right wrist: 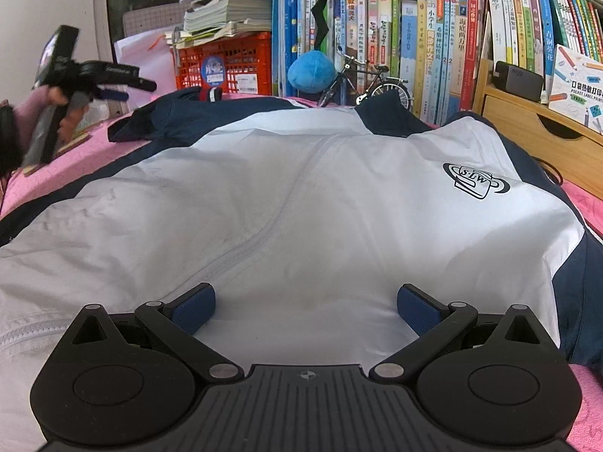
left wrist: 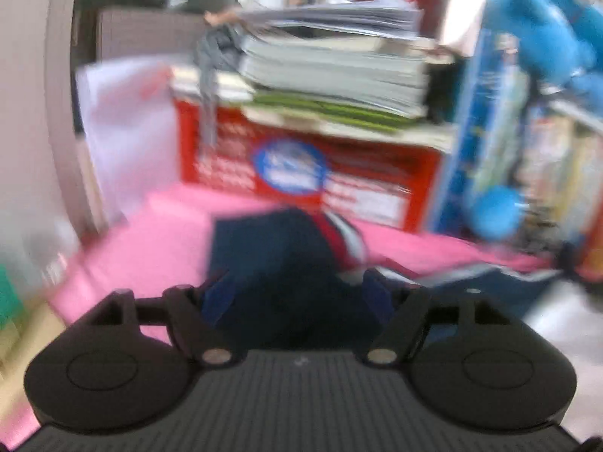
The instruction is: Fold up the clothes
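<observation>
Lying smooth, white-and-navy jacket on pink cloth, both grippers' ribbed fingers apart, empty.

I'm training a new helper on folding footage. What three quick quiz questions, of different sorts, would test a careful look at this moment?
1. True or false: the right gripper has its jaws closed on the jacket.
2. Multiple choice: the logo on the jacket's white front is printed in (A) red, (B) dark ink, (C) green.
3. Fill in: behind the jacket, beside the blue plush ball, stands a small model ____.

Key
1. False: the jaws stand open above the white cloth, with nothing pinched between them.
2. B.
3. Bicycle, in front of the row of books.
</observation>
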`<state>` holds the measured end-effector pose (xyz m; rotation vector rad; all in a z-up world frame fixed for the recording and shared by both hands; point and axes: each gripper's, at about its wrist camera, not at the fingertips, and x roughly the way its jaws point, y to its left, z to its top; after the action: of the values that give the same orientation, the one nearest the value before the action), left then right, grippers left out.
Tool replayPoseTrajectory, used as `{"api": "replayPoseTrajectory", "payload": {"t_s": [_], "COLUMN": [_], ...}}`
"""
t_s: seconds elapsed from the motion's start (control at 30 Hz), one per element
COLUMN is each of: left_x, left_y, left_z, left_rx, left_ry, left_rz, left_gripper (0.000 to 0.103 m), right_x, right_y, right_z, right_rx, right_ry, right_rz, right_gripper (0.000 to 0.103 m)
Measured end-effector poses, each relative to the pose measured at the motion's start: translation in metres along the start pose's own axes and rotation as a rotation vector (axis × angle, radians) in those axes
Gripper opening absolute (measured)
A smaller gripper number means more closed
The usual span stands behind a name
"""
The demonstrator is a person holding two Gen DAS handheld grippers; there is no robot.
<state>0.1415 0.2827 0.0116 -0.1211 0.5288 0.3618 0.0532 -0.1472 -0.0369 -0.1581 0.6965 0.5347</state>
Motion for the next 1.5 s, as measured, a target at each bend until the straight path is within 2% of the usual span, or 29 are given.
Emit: {"api": "replayPoseTrajectory", "payload": {"t_s": [0.13, 0.17, 0.2, 0.23, 0.27, 0.33, 0.43, 0.6, 0.7, 0.73, 0.77, 0.8, 0.83, 0.87, 0.9, 1.03, 1.2, 1.23, 1.27, 1.3, 1.37, 1.5], "left_x": [0.043, 0.053, 0.062, 0.070, 0.079, 0.081, 0.072, 0.031, 0.021, 0.019, 0.017, 0.016, 0.016, 0.015, 0.017, 0.027, 0.025, 0.034, 0.045, 0.049, 0.053, 0.023], "left_y": [-0.021, -0.026, -0.027, -0.025, -0.023, -0.003, 0.042, 0.122, 0.138, 0.138, 0.133, 0.130, 0.128, 0.125, 0.122, 0.110, 0.112, 0.115, 0.117, 0.114, 0.103, 0.094], "left_z": [-0.001, -0.001, -0.001, -0.001, -0.001, 0.009, 0.034, 0.077, 0.073, 0.067, 0.058, 0.049, 0.039, 0.028, 0.019, -0.013, -0.041, -0.042, -0.043, -0.037, -0.016, 0.038], "left_rx": [0.183, 0.228, 0.250, 0.259, 0.268, 0.222, 0.137, -0.146, -0.166, -0.141, -0.110, -0.101, -0.113, -0.135, -0.146, -0.182, -0.234, -0.246, -0.261, -0.252, -0.211, -0.211], "left_ry": [0.084, 0.106, 0.127, 0.148, 0.168, 0.165, 0.086, -0.087, -0.055, -0.039, -0.022, -0.002, 0.021, 0.040, 0.060, 0.143, 0.143, 0.151, 0.167, 0.160, 0.122, -0.109], "left_rz": [-0.029, -0.037, -0.020, 0.010, 0.040, 0.086, 0.191, 0.293, 0.277, 0.267, 0.247, 0.221, 0.200, 0.185, 0.187, 0.249, 0.290, 0.298, 0.299, 0.291, 0.268, 0.230], "left_gripper": [0.079, 0.074, 0.061, 0.031, 0.015, 0.010, 0.007, 0.006, 0.010, 0.020, 0.035, 0.045, 0.064, 0.071, 0.074, 0.074, 0.080, 0.070, 0.017, 0.004, 0.002, 0.003], "right_x": [0.001, 0.001, 0.001, 0.002, 0.002, 0.002, 0.002, 0.002, 0.002, 0.002, 0.002, 0.002, 0.002, 0.002, 0.002, 0.002, 0.002, 0.002, 0.002, 0.002, 0.002, 0.002], "right_y": [0.000, 0.000, 0.000, 0.000, 0.000, 0.000, 0.000, 0.000, 0.000, 0.000, 0.000, 0.000, 0.000, 0.000, 0.000, 0.000, 0.000, 0.000, 0.000, 0.000, 0.000, 0.000], "right_z": [0.001, 0.001, 0.001, 0.001, 0.001, 0.002, 0.002, 0.002, 0.002, 0.002, 0.002, 0.002, 0.002, 0.002, 0.002, 0.002, 0.002, 0.002, 0.002, 0.002, 0.002, 0.002], "right_rx": [0.001, 0.002, 0.003, 0.004, 0.005, 0.005, 0.005, 0.005, 0.005, 0.005, 0.005, 0.005, 0.005, 0.005, 0.004, 0.004, 0.004, 0.004, 0.003, 0.003, 0.003, 0.005], "right_ry": [0.000, 0.000, 0.000, 0.000, 0.000, 0.000, 0.001, 0.001, 0.001, 0.002, 0.002, 0.002, 0.002, 0.002, 0.002, 0.002, 0.002, 0.002, 0.002, 0.002, 0.002, 0.002], "right_rz": [-0.001, -0.001, -0.002, -0.004, -0.005, -0.006, -0.005, -0.005, -0.005, -0.005, -0.005, -0.005, -0.004, -0.004, -0.004, -0.003, -0.003, -0.003, -0.003, -0.003, -0.003, -0.007], "right_gripper": [0.103, 0.103, 0.103, 0.103, 0.103, 0.103, 0.103, 0.103, 0.103, 0.103, 0.103, 0.103, 0.103, 0.103, 0.103, 0.103, 0.103, 0.103, 0.103, 0.103, 0.103, 0.103]}}
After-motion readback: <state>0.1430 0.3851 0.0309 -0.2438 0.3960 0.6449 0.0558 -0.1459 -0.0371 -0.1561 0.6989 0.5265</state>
